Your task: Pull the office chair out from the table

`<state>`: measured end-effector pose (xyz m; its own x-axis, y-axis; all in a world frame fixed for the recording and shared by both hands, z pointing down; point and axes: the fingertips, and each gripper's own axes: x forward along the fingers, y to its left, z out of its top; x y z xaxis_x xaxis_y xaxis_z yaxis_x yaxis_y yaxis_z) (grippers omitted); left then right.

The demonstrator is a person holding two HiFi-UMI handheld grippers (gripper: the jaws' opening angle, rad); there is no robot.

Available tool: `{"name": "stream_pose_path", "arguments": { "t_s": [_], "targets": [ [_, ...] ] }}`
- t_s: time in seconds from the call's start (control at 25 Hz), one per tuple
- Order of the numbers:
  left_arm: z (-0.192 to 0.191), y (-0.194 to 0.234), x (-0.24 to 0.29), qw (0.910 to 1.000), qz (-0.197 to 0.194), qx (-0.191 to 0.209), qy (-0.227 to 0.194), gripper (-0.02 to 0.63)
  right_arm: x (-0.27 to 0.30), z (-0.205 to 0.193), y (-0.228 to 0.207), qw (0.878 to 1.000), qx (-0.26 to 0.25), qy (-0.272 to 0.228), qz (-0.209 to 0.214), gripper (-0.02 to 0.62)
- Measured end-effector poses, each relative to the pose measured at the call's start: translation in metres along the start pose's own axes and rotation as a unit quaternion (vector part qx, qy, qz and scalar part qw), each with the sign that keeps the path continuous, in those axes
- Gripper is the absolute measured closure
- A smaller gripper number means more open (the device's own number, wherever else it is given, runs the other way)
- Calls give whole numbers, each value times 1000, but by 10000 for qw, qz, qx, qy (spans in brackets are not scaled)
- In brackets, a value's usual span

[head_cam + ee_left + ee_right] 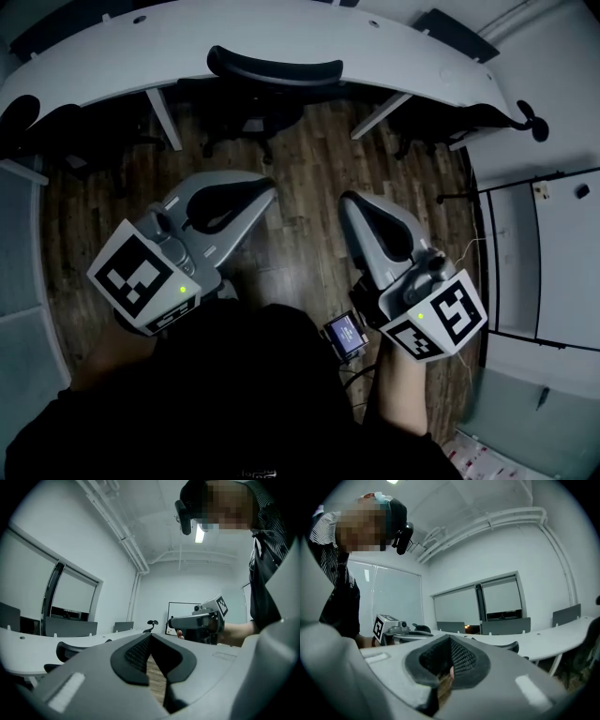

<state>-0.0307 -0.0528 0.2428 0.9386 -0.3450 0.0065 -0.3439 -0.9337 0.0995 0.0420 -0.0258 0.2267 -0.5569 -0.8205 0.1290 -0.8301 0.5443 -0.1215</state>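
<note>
head view — left gripper and right gripper held level, jaws together.

My head camera looks steeply down on my left gripper, my right gripper, the floor and the curved tabletop ahead. Each gripper camera rides close behind its jaws, facing level; both share that tabletop.

Wood-plank floor, smooth white table, matt chair
</note>
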Motion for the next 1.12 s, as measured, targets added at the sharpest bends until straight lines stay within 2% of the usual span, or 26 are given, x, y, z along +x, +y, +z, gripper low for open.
{"name": "stream_pose_path", "arguments": {
  "t_s": [0.28, 0.44, 0.64, 0.84, 1.0, 1.12],
  "targets": [
    [-4, 49, -47, 9988, 297, -347, -192, 601, 56, 7, 22, 9993, -176, 256, 201, 595],
    [-6, 48, -55, 9994, 300, -127, -112, 601, 74, 15, 24, 9990, -8, 208, 395, 595],
    [-2, 67, -62, 9975, 631, -218, -226, 601, 91, 18, 22, 9979, -61, 180, 614, 595],
    [18, 79, -56, 9955, 844, 49, -421, 601, 106, 25, 10, 9961, -76, 67, 874, 595],
    [17, 95, -44, 9945, 1029, 124, -127, 601, 120, 33, -11, 9943, -68, -70, 1065, 595],
    [21, 109, -27, 9935, 1128, 125, -82, 601, 130, 39, -29, 9928, -78, -131, 1187, 595]
  ]
}}
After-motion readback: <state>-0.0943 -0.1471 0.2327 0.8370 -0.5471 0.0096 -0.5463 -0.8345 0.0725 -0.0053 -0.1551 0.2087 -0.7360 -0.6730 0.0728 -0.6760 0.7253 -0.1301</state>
